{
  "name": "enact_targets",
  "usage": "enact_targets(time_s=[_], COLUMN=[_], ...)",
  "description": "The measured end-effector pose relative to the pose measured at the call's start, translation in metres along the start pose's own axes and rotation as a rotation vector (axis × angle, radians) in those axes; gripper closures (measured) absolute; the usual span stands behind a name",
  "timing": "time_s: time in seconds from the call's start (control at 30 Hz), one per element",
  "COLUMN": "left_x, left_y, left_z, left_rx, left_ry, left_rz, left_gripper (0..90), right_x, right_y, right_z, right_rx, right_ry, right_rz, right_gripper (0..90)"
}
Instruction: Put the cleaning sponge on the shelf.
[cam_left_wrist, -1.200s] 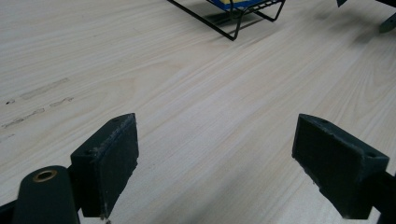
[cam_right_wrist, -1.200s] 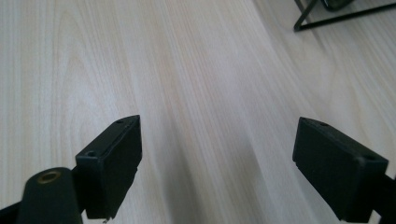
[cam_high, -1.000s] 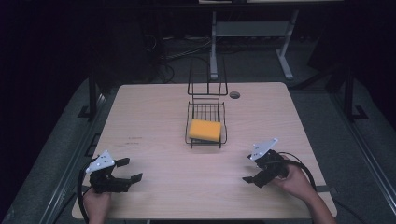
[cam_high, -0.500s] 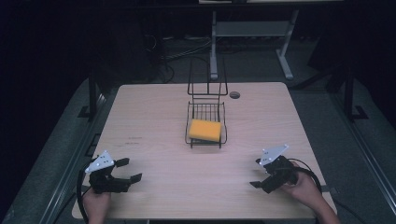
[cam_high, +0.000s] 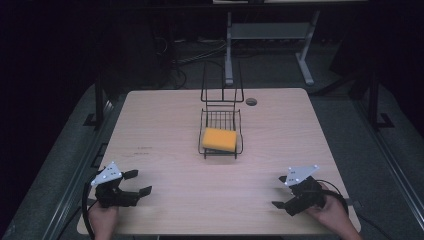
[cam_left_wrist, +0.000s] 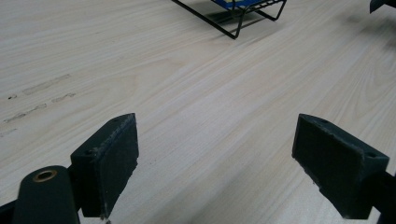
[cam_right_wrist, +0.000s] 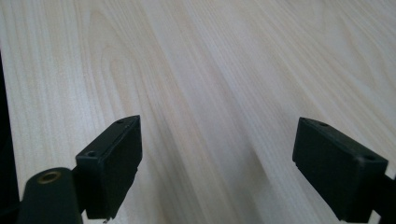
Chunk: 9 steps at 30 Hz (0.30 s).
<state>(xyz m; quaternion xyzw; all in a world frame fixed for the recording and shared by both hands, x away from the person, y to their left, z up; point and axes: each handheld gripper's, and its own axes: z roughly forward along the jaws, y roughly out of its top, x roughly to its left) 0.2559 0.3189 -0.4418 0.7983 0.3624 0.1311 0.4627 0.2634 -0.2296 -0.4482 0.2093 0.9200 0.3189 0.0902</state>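
Note:
A yellow sponge (cam_high: 219, 139) lies in a black wire rack (cam_high: 221, 116) at the middle of the pale wooden table (cam_high: 165, 120). My left gripper (cam_high: 137, 182) rests low at the table's near left corner, jaws wide apart with nothing between them. Its own view shows bare wood between its pads (cam_left_wrist: 108, 161) and the wire rack's foot (cam_left_wrist: 232, 18) far ahead. My right gripper (cam_high: 280, 192) sits at the near right, open and empty, well short of the rack. Between its pads (cam_right_wrist: 113, 161) I see only wood grain.
A round cable hole (cam_high: 251, 102) is in the table behind the rack. Faint dark marks (cam_high: 145, 149) streak the wood left of the rack. Beyond the far edge stand a metal frame leg (cam_high: 229, 50) and cables on a dark floor.
My right gripper has drawn back toward the near right corner, away from the rack. My left gripper has barely shifted.

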Motion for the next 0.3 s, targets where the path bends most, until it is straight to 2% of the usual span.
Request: enact_targets(time_s=[0.13,0.17,0.2,0.23,0.27,0.3], left_x=[-0.001,0.0,0.0,0.0,0.0,0.0], left_y=[0.0,0.0,0.0,0.0,0.0,0.0], left_z=[0.0,0.0,0.0,0.0,0.001,0.001], left_rx=[0.005,0.005,0.005,0.005,0.008,0.009], left_ry=[0.0,0.001,0.001,0.001,0.001,0.002], left_rz=[0.003,0.003,0.002,0.002,0.006,0.003], left_gripper=[14.1,14.1,14.1,14.1,14.1,14.1], right_x=[0.006,0.014,0.017,0.017,0.022,0.031], right_y=[-0.005,-0.008,-0.01,-0.01,-0.013,-0.021], right_z=[-0.002,-0.006,-0.008,-0.008,-0.01,-0.012], right_rx=[-0.012,-0.012,-0.016,-0.016,-0.053,-0.137], right_ry=[-0.025,-0.092,-0.123,-0.123,-0.143,-0.149], right_rz=[0.011,0.018,0.022,0.022,0.037,0.078], right_gripper=[15.7,16.5,16.4,16.4,16.6,17.7])
